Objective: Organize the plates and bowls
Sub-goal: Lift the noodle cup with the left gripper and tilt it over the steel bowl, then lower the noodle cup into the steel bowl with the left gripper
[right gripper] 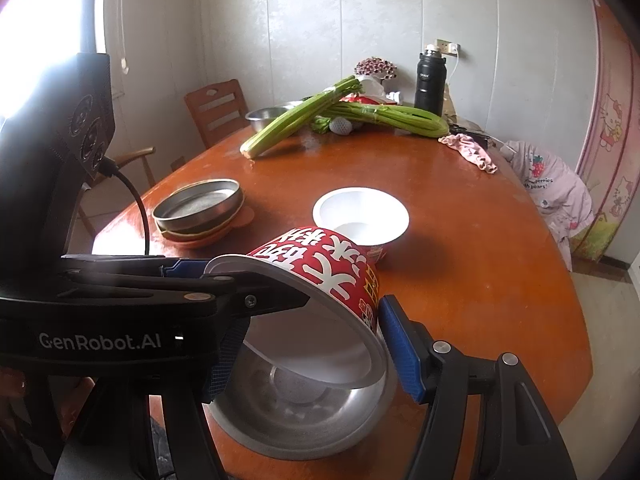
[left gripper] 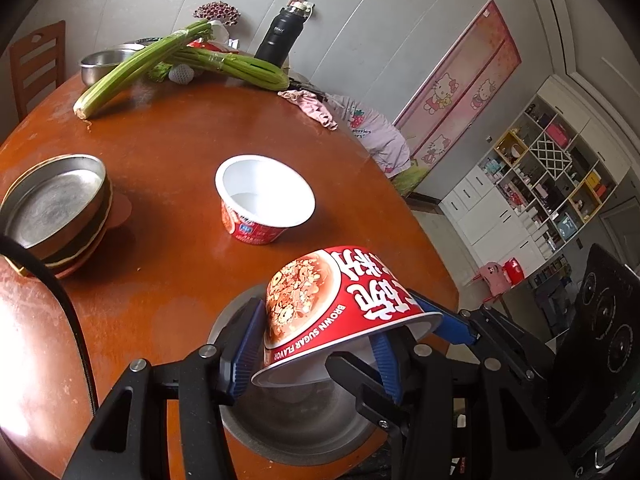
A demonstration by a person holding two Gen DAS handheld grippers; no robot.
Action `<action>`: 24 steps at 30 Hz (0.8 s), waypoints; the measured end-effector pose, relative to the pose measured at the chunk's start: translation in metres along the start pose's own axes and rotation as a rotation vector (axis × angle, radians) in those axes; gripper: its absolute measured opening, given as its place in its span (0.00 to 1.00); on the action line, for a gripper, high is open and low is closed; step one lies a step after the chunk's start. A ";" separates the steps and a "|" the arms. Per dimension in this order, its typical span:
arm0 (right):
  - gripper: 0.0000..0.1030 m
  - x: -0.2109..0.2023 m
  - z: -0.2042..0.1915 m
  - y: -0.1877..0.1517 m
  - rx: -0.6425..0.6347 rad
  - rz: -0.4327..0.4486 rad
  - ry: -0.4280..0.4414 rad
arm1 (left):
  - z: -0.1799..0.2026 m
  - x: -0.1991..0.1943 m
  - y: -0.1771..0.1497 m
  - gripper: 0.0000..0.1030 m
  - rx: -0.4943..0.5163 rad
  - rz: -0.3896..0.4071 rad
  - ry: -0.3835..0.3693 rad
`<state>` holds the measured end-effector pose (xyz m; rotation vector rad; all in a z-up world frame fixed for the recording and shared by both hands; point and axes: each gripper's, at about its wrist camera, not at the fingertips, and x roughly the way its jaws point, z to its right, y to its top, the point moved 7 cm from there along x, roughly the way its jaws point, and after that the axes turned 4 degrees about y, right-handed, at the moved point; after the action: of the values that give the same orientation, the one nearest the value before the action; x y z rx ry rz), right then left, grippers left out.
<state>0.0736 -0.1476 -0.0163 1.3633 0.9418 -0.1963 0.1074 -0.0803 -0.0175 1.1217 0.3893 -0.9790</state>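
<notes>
The red paper bowl point(left gripper: 352, 292) hung tilted in the air near the front edge of the table point(left gripper: 180, 128), its open mouth turned downward and its printed wall facing up. Directly under it a steel bowl point(left gripper: 288, 432) stood upright on the table. The left hand-held gripper point(left gripper: 314, 354) held the red paper bowl at a middling spread. One blue pad lay against the printed outer wall, and the other finger reached in beneath the open mouth. The right hand-held gripper point(right gripper: 312, 354) came in from the other side at a similar middling spread. Its right pad touched the white rim, but its other pad was partly hidden behind the left hand-held gripper, so I could not tell whether it truly clamped the red paper bowl. Farther in on the table, a second paper bowl point(left gripper: 264, 196) stood upright, white inside, well apart from the held one. To its left a stack of steel plates point(left gripper: 52, 208) rested on an orange plate. At the far side lay two bundles of celery point(left gripper: 140, 68), crossed over each other. One leaned on a steel basin point(left gripper: 104, 62), and a black flask point(left gripper: 278, 36) stood upright beside them. A crumpled pink cloth point(left gripper: 312, 106) lay near the far edge. A wooden chair point(left gripper: 38, 64) stood beyond the table.
</notes>
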 end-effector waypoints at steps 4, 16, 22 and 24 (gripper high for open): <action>0.67 0.006 -0.003 -0.007 0.007 -0.028 0.023 | -0.006 0.003 -0.008 0.50 -0.013 -0.020 0.002; 0.67 0.014 -0.002 -0.027 0.071 -0.102 0.106 | -0.014 0.012 -0.024 0.50 -0.019 -0.072 0.016; 0.67 0.021 0.003 -0.031 0.117 -0.129 0.133 | -0.017 0.021 -0.024 0.50 -0.024 -0.089 0.026; 0.67 0.023 0.005 -0.033 0.122 -0.137 0.132 | -0.018 0.024 -0.025 0.50 -0.028 -0.096 0.030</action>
<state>0.0702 -0.1509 -0.0566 1.4383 1.1507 -0.2738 0.1039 -0.0781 -0.0559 1.1014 0.4832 -1.0391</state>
